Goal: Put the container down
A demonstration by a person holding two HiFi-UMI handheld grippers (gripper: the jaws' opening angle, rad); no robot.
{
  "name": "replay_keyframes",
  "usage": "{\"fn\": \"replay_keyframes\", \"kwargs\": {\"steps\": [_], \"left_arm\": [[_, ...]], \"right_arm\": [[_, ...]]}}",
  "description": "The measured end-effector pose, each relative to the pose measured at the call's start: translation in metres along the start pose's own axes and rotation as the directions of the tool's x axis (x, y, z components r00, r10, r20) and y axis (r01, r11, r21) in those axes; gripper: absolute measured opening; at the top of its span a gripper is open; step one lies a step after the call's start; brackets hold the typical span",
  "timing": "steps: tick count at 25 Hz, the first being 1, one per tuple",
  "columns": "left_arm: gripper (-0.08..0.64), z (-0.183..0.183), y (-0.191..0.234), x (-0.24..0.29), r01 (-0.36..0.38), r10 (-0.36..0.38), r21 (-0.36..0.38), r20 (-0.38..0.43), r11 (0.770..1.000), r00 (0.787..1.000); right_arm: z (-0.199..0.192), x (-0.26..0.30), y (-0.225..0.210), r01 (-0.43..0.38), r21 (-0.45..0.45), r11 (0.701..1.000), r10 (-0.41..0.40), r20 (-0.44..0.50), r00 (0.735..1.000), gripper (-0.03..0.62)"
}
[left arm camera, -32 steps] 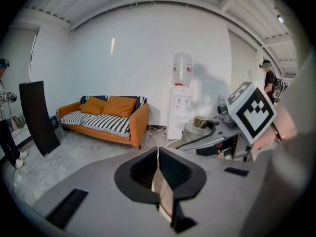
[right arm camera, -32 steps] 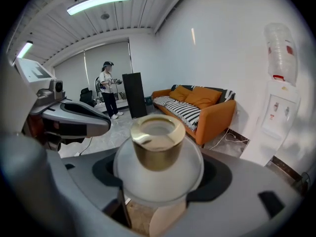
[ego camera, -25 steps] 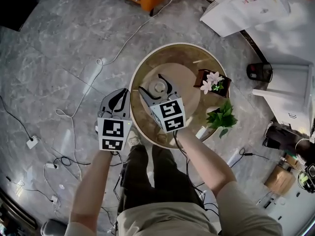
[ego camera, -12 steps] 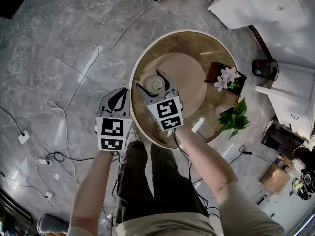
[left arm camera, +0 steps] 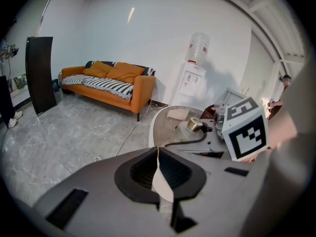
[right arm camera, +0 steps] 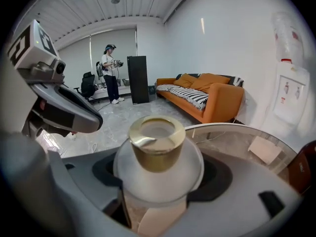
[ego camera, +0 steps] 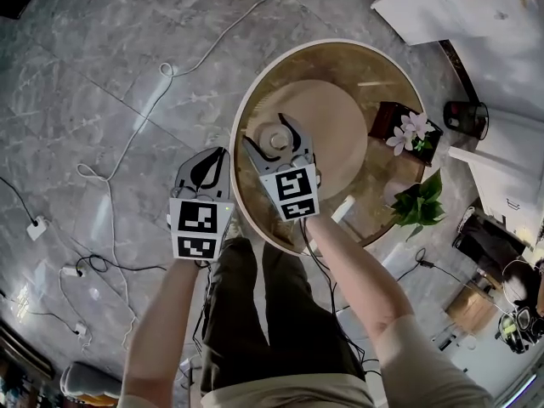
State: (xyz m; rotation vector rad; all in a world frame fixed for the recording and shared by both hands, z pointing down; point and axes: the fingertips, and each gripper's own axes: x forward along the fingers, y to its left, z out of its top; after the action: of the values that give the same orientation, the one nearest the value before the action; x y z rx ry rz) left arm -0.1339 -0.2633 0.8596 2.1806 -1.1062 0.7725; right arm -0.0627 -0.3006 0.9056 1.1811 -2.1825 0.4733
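Grey marble floor [ego camera: 102,75] with loose white cables [ego camera: 136,134] surrounds a round glass table [ego camera: 240,121], seen from above, with a round beige mat [ego camera: 331,134] at its middle. Over the near left part of that mat, the right gripper [ego camera: 274,134] pinches a small container [ego camera: 276,137]. In the right gripper view the container [right arm camera: 158,152] is a frosted, rounded jar with a gold cap, upright. The two dark jaws press on its sides, spread only as wide as the jar. Beige mat shows just beneath it; whether its base touches the mat cannot be told.

Off the table's left edge, over the floor, the left gripper [ego camera: 208,167] hangs beside the right one. Its jaws [left arm camera: 158,169] are pressed together with nothing between them.

On the far right of the table stand pale flowers [ego camera: 412,130] in a dark box and a leafy green plant [ego camera: 422,201]. An orange sofa [left arm camera: 116,85] and a water dispenser [left arm camera: 192,78] line the white wall behind.
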Motion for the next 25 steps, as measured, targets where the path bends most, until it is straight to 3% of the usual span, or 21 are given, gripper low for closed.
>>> {"fn": "replay_keyframes", "kwargs": {"steps": [3, 9, 21, 25], "left_arm": [[0.014, -0.004, -0.006, -0.001, 0.016, -0.016, 0.008, -0.007, 1.000, 1.000], [0.014, -0.001, -0.011, -0.003, 0.018, -0.017, 0.009, -0.012, 1.000, 1.000], [0.014, 0.058, -0.012, -0.052, -0.039, 0.038, 0.009, 0.063, 0.999, 0.997], [0.014, 0.089, -0.018, -0.081, -0.062, 0.059, 0.022, 0.099, 0.998, 0.993]], "right_arm": [[0.000, 0.000, 0.002, 0.000, -0.019, 1.000, 0.000, 0.008, 1.000, 0.333], [0.005, -0.004, -0.001, 0.006, 0.054, 0.999, -0.007, 0.011, 1.000, 0.333], [0.080, -0.071, -0.012, -0.020, 0.132, 0.991, 0.013, 0.050, 0.999, 0.331], [0.120, -0.114, -0.017, 0.033, 0.076, 0.997, -0.040, 0.098, 0.994, 0.215]]}}
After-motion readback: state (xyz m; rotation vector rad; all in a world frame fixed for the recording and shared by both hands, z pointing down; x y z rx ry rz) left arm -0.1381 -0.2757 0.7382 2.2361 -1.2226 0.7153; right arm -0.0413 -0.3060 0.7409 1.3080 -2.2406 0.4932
